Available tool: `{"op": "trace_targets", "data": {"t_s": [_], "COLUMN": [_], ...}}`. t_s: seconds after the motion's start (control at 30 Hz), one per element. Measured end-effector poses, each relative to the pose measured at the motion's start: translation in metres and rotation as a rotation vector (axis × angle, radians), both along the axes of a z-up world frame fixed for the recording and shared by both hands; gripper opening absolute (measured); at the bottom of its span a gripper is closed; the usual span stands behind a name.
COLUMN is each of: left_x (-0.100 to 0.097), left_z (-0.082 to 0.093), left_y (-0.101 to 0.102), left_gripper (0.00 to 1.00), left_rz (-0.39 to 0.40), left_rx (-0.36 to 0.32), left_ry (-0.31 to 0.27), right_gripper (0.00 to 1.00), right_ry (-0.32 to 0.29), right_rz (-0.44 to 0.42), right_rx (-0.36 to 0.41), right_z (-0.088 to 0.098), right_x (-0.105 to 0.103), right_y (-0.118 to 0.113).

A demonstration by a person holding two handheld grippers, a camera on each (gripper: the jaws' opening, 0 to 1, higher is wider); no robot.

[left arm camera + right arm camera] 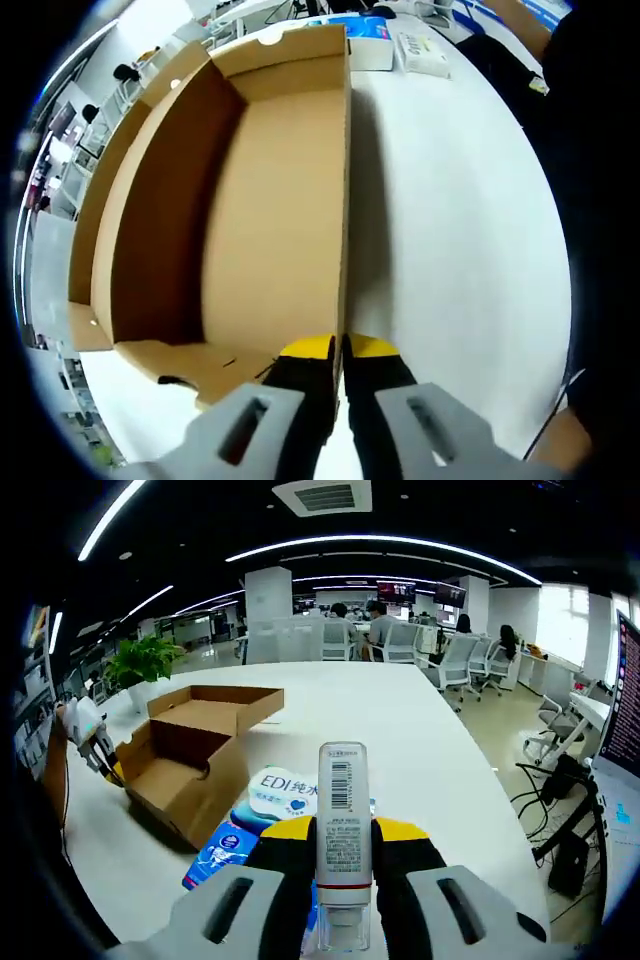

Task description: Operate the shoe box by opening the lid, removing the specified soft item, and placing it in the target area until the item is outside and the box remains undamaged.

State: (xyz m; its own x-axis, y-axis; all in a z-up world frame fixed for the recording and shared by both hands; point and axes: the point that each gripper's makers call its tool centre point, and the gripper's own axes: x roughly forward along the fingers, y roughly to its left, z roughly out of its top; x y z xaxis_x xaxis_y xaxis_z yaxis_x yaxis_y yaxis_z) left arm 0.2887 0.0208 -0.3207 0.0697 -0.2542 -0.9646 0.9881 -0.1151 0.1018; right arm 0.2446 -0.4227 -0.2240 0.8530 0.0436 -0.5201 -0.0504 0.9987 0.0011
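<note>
while left gripper (340,350) pinches side wall of open shoe box (270,200), right gripper (343,830) clamps white tube (343,820) above blue wipes pack (262,805) on white table (420,740).

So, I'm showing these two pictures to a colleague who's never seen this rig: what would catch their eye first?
Probably the white tube with a barcode label, standing upright, clamped in the right gripper at the bottom of the right gripper view. Next, the open cardboard shoe box on the white table, its inside looking empty in the left gripper view, where the left gripper pinches its wall. A blue-and-white packet lies beside the box.
</note>
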Motion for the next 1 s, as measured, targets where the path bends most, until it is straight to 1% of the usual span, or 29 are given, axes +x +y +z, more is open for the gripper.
{"op": "trace_targets", "data": {"t_s": [0.07, 0.13, 0.2, 0.33, 0.47, 0.6, 0.63, 0.83, 0.93, 1.0], "left_x": [-0.002, -0.004, -0.005, -0.009, -0.01, -0.01, -0.01, -0.01, -0.01, -0.01], "left_z": [0.0, 0.0, 0.0, 0.0, 0.0, 0.0, -0.001, -0.001, -0.001, -0.001], "left_y": [0.0, 0.001, 0.001, 0.001, 0.001, 0.001, 0.001, 0.001, 0.002, 0.001], "left_gripper": [0.03, 0.03, 0.03, 0.03, 0.03, 0.03, 0.02, 0.02, 0.02, 0.02], "left_rz": [0.009, 0.012, 0.022, 0.031, 0.036, 0.038, 0.037, 0.036, 0.033, 0.031], "left_rx": [0.002, 0.005, 0.004, 0.005, 0.003, 0.011, 0.016, 0.017, 0.018, 0.017], "left_ry": [0.005, 0.005, 0.007, 0.011, 0.01, 0.01, 0.009, 0.011, 0.012, 0.013], "right_gripper": [0.21, 0.21, 0.21, 0.21, 0.21, 0.21, 0.21, 0.21, 0.21, 0.21], "right_ry": [0.022, 0.037, 0.065, 0.098, 0.126, 0.135, 0.142, 0.162, 0.181, 0.183], "right_rz": [-0.035, -0.063, -0.088, -0.12, -0.149, -0.162, -0.158, -0.163, -0.164, -0.166], "right_rx": [-0.009, 0.002, 0.007, 0.013, 0.016, 0.02, 0.025, 0.024, 0.021, 0.024], "right_z": [-0.011, -0.019, -0.034, -0.056, -0.073, -0.079, -0.083, -0.094, -0.101, -0.102], "right_x": [-0.003, -0.006, -0.009, -0.013, -0.019, -0.02, -0.019, -0.016, -0.016, -0.017], "right_y": [-0.012, -0.019, -0.026, -0.033, -0.035, -0.035, -0.033, -0.033, -0.033, -0.032]}}
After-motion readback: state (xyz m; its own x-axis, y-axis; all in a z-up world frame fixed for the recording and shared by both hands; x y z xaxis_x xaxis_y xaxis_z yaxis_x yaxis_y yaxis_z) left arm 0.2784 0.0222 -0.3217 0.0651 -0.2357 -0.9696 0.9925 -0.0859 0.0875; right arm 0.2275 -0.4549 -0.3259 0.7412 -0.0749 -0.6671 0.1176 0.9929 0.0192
